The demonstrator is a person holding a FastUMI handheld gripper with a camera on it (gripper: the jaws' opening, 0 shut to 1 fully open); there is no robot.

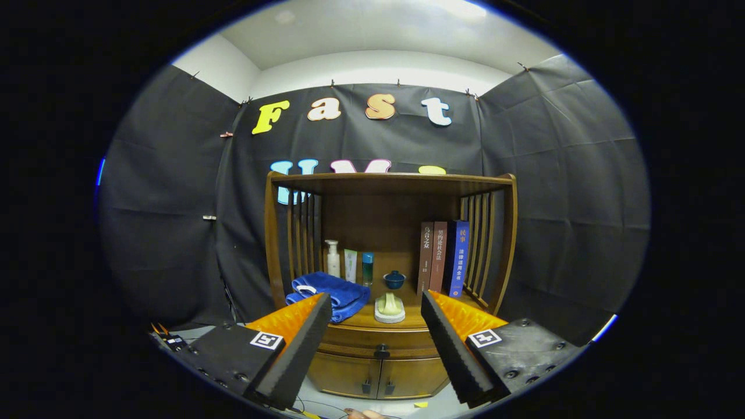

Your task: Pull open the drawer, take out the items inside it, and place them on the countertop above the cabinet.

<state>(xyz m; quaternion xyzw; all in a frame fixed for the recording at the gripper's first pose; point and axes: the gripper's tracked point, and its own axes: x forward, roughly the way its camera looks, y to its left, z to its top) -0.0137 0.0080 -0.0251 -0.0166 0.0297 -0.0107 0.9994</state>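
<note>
gripper (375, 326) was released, fingers spread wide with nothing between them, hovering well short of the cabinet (387, 256). drawer (381, 340) sat shut under the countertop (407, 317), its small dark knob (382, 351) showing in the gap between the fingertips, beyond them. below the drawer were two small doors (378, 375) with dark pulls, also shut

risks, as i judged them: the knob was small and the fingers were wide, so a closing grip could slide off it or pinch the drawer front instead; aiming too low would land on the door pulls and open the wrong thing. the cabinet looked light, so a hard tug might drag the whole piece forward and topple the bottles (349, 265). the countertop was already crowded, so whatever came out of the drawer could knock the little blue bowl (394, 280) or the pale dish (389, 307) near the front edge

containers: drawer contents could not be told while it was shut. the open shelf held a folded blue towel (332, 294) at the left front, three bottles behind it, the bowl and dish in the middle, and three upright books (445, 259) by the right-hand slats
</note>
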